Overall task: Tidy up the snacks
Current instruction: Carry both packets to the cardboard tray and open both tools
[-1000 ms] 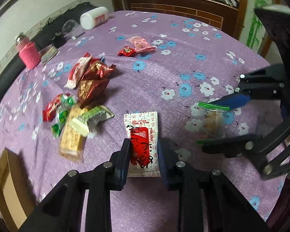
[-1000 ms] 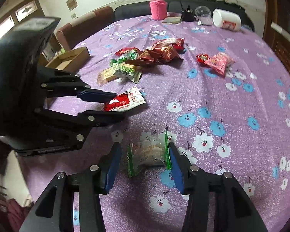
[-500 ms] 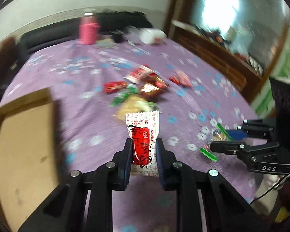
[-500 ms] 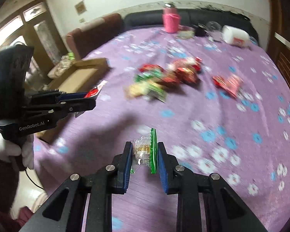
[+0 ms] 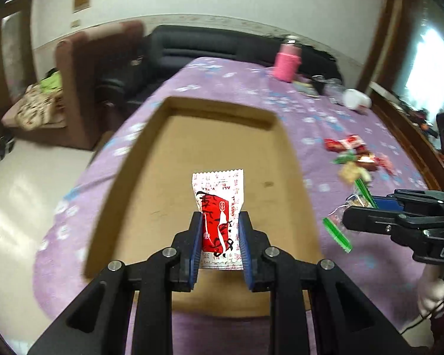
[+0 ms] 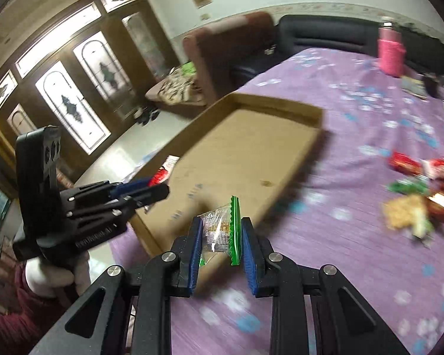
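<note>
**Both packets lifted, now over the box**

My left gripper [image 5: 219, 236] is clamped on the red and white packet [image 5: 219, 207], jaws narrowed to packet width, pinching its lower half. A second ago that packet lay flat on the tablecloth [image 5: 222, 82] with the jaws only straddling it; now it's up in the air, hanging above the bare floor of the cardboard box [image 5: 222, 112] at the table's left edge. My right gripper [image 6: 219, 245] is closed on the clear packet with green ends [image 6: 222, 227], also lifted off the cloth, sitting over the box's near right wall. So both pickups are done and the carry is nearly over. Next, I judge, release into the box. The rest of the snack pile [image 6: 420, 195] waits mid-table, well apart from the box. Pink bottle [image 5: 287, 62] at the far edge.
</note>
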Available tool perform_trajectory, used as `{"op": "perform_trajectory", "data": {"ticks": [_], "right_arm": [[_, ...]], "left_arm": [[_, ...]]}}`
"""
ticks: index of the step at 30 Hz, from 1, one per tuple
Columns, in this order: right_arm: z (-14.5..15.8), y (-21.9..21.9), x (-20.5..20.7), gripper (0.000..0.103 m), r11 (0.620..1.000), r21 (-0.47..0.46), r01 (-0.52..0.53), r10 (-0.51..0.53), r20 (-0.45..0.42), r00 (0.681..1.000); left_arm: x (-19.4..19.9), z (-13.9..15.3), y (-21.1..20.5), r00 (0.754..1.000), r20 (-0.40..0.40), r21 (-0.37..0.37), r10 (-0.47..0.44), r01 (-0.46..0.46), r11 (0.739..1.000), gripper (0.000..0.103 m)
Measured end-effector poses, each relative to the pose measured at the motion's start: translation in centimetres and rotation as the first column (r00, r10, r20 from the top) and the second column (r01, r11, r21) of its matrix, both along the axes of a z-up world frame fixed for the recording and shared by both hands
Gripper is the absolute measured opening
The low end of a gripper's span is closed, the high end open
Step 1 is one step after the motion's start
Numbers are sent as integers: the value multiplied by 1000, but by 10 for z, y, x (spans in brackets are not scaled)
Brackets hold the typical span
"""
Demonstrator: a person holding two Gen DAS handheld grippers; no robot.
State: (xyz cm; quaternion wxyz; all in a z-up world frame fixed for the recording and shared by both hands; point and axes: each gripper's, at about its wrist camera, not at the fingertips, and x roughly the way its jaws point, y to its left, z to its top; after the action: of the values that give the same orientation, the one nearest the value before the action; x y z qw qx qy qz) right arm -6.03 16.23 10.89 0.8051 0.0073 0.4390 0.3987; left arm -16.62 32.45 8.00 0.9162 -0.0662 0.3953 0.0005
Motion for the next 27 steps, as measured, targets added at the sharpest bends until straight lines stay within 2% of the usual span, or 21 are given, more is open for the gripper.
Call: {"op": "perform_trajectory", "data": {"ticks": [6, 12, 14, 15, 16, 17, 20, 22, 24, 27], "right_arm": [[-27, 60, 4, 28, 996, -34, -77, 75, -50, 996], [-46, 89, 7, 30, 993, -55, -104, 100, -75, 992], [-46, 90, 6, 32, 993, -48, -109, 105, -67, 992], [-45, 90, 5, 34, 993, -46, -110, 107, -64, 992], [-44, 89, 5, 39, 993, -42, -108, 105, -60, 993], [-43, 85, 5, 43, 994, -36, -102, 100, -54, 993], [-34, 74, 4, 44, 996, -14, -85, 84, -39, 996], [-25, 60, 4, 44, 998, 5, -62, 62, -19, 998], [-15, 38, 5, 44, 999, 27, -25, 24, 3, 1000], [-3, -7, 9, 44, 997, 51, 55, -57, 32, 998]], "left_arm": [[-3, -13, 26, 998, -27, 9, 62, -61, 998, 23], [-5, -17, 36, 996, -26, -12, 80, -80, 997, 26], [-6, -14, 39, 996, -9, -32, 84, -85, 996, 33], [-7, -12, 39, 996, -4, -38, 89, -89, 995, 39], [-8, -8, 40, 995, 7, -42, 98, -97, 994, 46], [-9, -6, 40, 995, 16, -44, 101, -101, 994, 48], [-15, 7, 38, 993, 56, -49, 102, -99, 994, 48], [-20, 16, 34, 991, 84, -47, 102, -98, 994, 54], [-23, 24, 30, 989, 105, -45, 103, -99, 994, 59], [-28, 37, 18, 988, 125, -58, 95, -88, 994, 62]]}}
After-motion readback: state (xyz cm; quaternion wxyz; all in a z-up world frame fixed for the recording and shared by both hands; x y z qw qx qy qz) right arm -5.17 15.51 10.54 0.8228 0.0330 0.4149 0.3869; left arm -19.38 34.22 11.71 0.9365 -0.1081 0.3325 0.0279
